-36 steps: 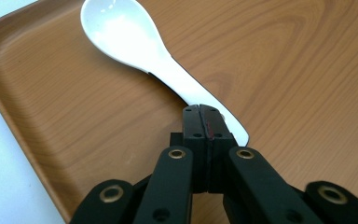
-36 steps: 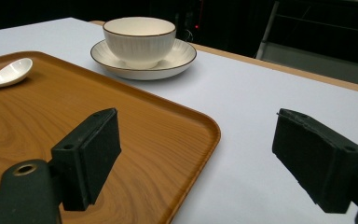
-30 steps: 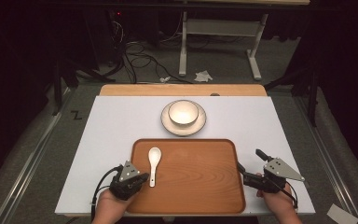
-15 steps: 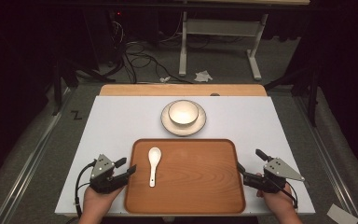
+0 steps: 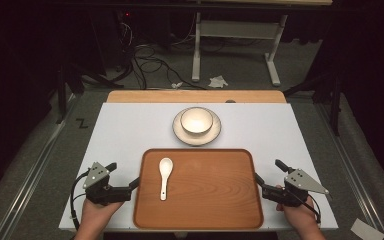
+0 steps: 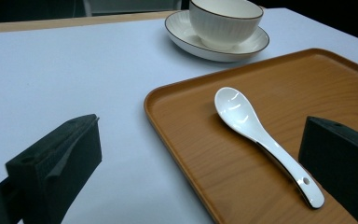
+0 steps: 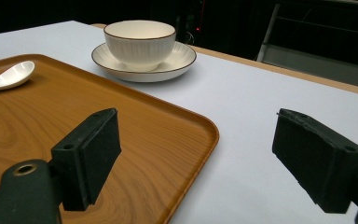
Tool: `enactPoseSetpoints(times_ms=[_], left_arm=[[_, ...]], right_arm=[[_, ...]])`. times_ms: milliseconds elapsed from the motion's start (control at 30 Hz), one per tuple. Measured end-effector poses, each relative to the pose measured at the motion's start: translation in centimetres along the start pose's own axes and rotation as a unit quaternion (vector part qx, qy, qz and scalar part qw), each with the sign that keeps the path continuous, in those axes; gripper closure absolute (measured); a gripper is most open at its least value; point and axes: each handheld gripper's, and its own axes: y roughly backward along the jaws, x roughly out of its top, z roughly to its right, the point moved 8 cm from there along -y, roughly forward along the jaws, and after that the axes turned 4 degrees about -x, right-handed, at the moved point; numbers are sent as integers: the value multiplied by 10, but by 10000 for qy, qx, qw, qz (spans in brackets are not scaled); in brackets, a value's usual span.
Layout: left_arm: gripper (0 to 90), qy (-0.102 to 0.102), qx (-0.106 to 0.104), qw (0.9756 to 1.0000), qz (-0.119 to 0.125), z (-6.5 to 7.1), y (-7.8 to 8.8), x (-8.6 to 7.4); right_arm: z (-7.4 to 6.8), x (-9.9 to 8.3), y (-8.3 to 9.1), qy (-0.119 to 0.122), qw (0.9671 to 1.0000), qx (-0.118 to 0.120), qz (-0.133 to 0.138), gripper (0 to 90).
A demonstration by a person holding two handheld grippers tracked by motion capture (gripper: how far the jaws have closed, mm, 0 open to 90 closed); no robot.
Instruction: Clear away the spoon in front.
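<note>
A white ceramic spoon [image 5: 164, 176] lies on the left part of a wooden tray [image 5: 215, 200], bowl end away from me; in the left gripper view the spoon [image 6: 256, 130] runs toward the right jaw. My left gripper [image 5: 122, 176] sits just off the tray's left edge. Its jaws have just been opening and now stand wide, with nothing gripped. In its own view the left gripper [image 6: 200, 140] looks across the tray [image 6: 191, 154] corner. My right gripper [image 5: 270, 172] rests open at the tray's right edge, and the right gripper [image 7: 196, 121] straddles the tray's rim [image 7: 200, 140].
A white ribbed bowl [image 5: 196, 120] stands on a saucer [image 5: 180, 134] beyond the tray, on the white tabletop [image 5: 125, 135]. A wooden strip [image 5: 195, 96] runs along the table's far edge. Cables and a metal stand lie on the dark floor behind.
My left gripper has drawn back to the left, away from the spoon's handle and off the tray, and its jaws have opened. The spoon and the right gripper have stayed put.
</note>
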Motion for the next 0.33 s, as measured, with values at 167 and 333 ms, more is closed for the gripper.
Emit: enactPoseSetpoints(times_ms=[167,333], left_arm=[[8,126,50,9999,99,-9,6,1],[41,295,88,9989,340,-18,13,7]], right_arm=[[1,0,1,-13,10000,2,16,164],[2,1,2,-14,10000,0,33,164]])
